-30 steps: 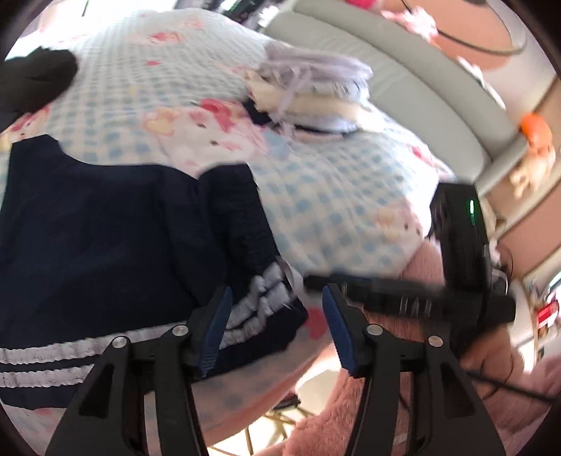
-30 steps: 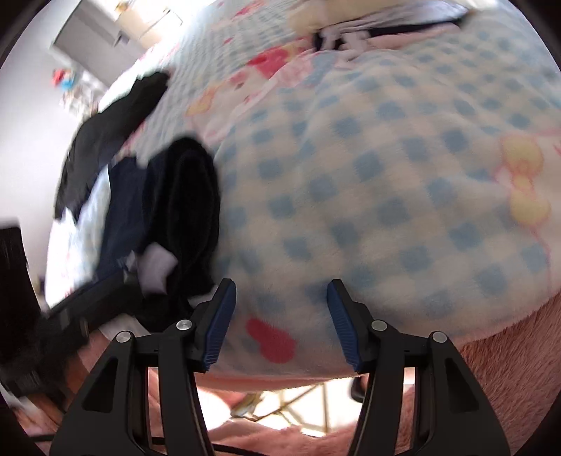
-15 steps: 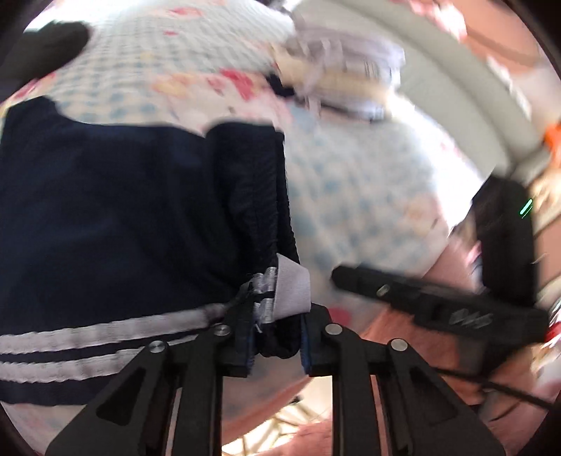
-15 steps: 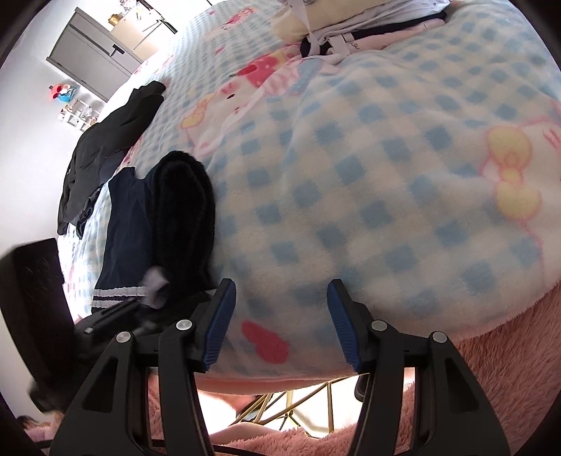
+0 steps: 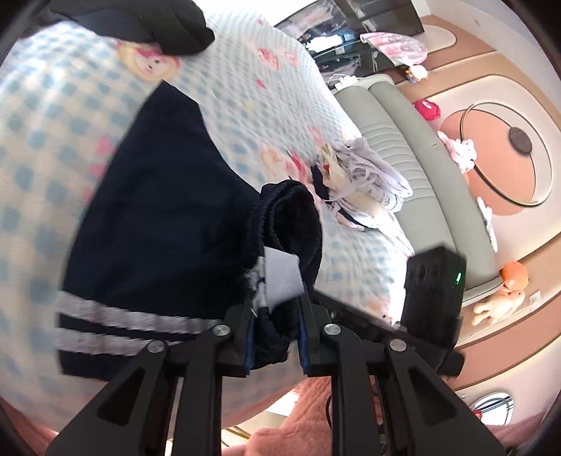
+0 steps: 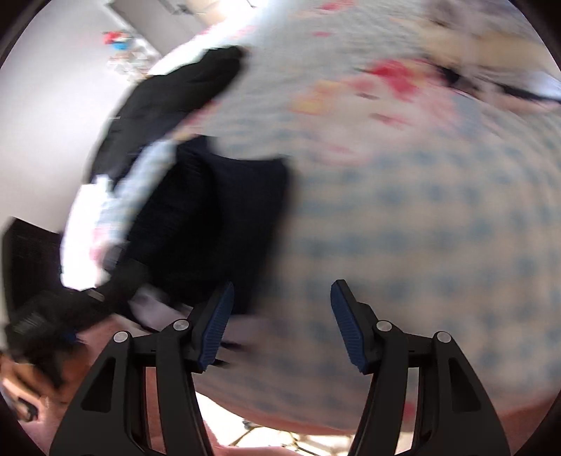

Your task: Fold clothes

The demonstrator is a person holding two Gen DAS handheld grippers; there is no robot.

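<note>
Here, left gripper (image 5: 275, 336): black two-finger gripper with blue pads; its jaws are opening, with a bunched corner of the navy garment between them and the cloth seemingly touching both pads.
Right gripper (image 6: 278, 324): same build, jaws standing apart and opening further, nothing between them, blanket beneath.
Navy garment (image 5: 168, 224): dark navy knit piece with two white stripes near its hem, spread flat on the blanket; its right edge is rolled up toward the left gripper, and a pale label (image 5: 280, 277) shows at the held corner.
Blanket (image 5: 42, 147): fleecy blue-and-white checked bed cover with pink cartoon prints.
Hidden or unclear: the right wrist view is smeared by blur, so the garment there reads only as a dark patch; the garment's lower hem is cut off behind the left gripper's fingers.
Counts: two grippers, two white stripes, one black garment (image 5: 175, 24) at the far edge of the blanket, one pile of pale folded clothes (image 5: 361, 175) beside the grey padded headboard (image 5: 420, 168).
</note>
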